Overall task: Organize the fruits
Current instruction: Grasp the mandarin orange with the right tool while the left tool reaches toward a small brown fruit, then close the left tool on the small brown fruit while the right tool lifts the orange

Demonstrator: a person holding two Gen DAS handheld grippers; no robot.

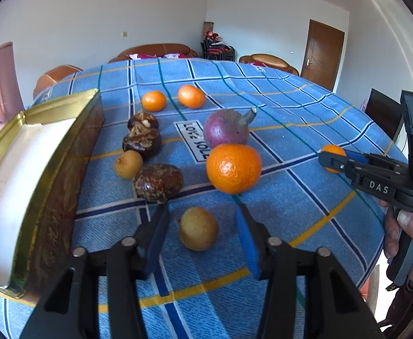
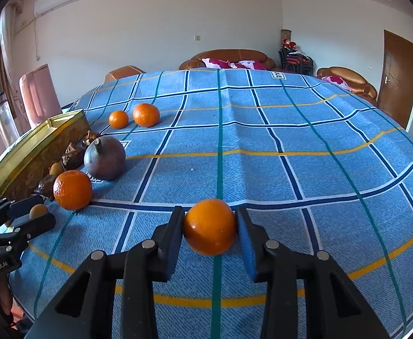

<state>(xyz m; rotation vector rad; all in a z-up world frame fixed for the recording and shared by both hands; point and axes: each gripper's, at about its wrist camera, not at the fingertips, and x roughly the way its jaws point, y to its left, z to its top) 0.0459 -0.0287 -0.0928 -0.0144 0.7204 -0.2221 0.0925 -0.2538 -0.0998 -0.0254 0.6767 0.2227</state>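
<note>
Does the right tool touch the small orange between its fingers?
Touching. In the right wrist view both blue pads of the right tool press against the sides of the small orange; no gap shows on either side.

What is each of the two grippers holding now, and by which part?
The right gripper clamps a small round orange mandarin by its two opposite sides. The left gripper straddles a small yellow-brown round fruit; its jaws do not touch it.
</note>
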